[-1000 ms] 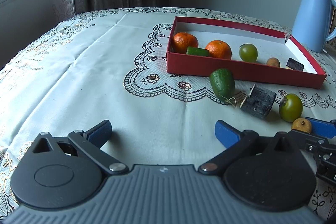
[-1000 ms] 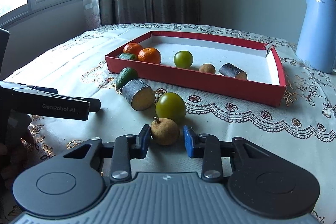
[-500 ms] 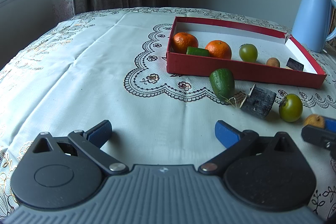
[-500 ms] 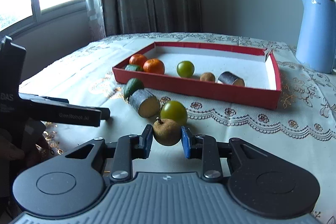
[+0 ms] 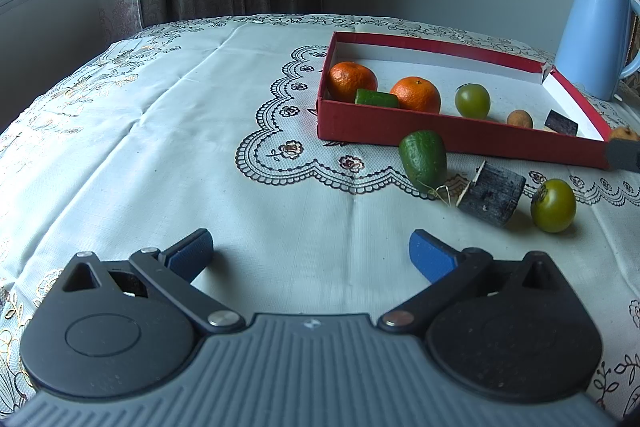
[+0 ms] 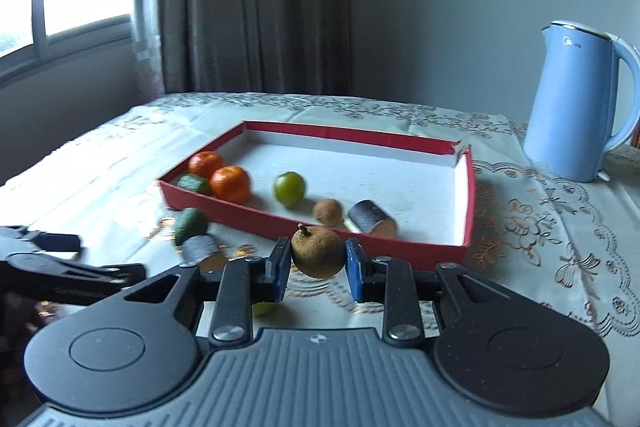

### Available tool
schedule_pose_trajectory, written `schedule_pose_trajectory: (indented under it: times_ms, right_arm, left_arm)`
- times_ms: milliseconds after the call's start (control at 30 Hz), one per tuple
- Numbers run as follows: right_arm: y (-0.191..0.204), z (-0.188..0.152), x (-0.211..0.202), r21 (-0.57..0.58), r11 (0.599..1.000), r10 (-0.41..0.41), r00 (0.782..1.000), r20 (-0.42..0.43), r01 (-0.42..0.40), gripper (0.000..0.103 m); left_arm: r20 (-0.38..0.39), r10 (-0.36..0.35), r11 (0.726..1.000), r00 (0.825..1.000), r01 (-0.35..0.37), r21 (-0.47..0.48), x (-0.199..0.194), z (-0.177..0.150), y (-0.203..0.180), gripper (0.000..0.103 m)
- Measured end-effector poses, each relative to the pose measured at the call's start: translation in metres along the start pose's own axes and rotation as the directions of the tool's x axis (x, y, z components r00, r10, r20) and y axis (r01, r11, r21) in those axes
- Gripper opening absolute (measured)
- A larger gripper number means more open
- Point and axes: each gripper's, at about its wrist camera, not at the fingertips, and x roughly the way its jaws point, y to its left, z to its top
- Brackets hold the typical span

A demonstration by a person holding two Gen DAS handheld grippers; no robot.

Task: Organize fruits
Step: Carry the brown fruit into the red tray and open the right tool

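Observation:
My right gripper (image 6: 318, 257) is shut on a brown longan (image 6: 317, 251) and holds it in the air just before the near wall of the red tray (image 6: 468, 195). The tray (image 5: 360, 125) holds two oranges (image 5: 353, 80), a green piece, a green tomato (image 5: 472, 101), a longan (image 5: 519, 119) and a dark sugarcane piece (image 5: 561, 123). On the cloth in front lie a green cucumber piece (image 5: 424, 159), a dark cane piece (image 5: 491, 194) and a green tomato (image 5: 553, 205). My left gripper (image 5: 310, 253) is open and empty, low over the cloth.
A blue kettle (image 6: 576, 103) stands at the back right beside the tray; it also shows in the left wrist view (image 5: 596, 35). The table has a white embroidered cloth (image 5: 160, 147). Curtains and a window lie behind.
My right gripper closed on the longan, lifted it off the cloth and carried it up toward the tray. My left gripper has stayed still and open.

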Motion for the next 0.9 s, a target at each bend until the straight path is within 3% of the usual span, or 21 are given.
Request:
schedule_pose_trajectory:
  times_ms: [200,433,900]
  right_arm:
    - [-0.013,0.013,0.025,0.021,0.999,-0.036,0.999,0.007,0.035,0.028]
    - [-0.010,0.042,0.049,0.043,0.999,-0.021,0.999,0.045,0.019,0.028]
    - [0.018,0.036,0.113,-0.015,1.000,-0.004,0.999,-0.043,0.003,0.029]
  left_arm:
    - [0.000,0.000,1.000,1.000,0.000,0.000,0.000,0.000,0.000,0.103]
    - [0.000,0.000,1.000,1.000,0.000,0.000,0.000,0.000,0.000,0.103]
    - [0.001,-0.001,1.000,1.000,0.001,0.000,0.001,0.000,0.000,0.103]
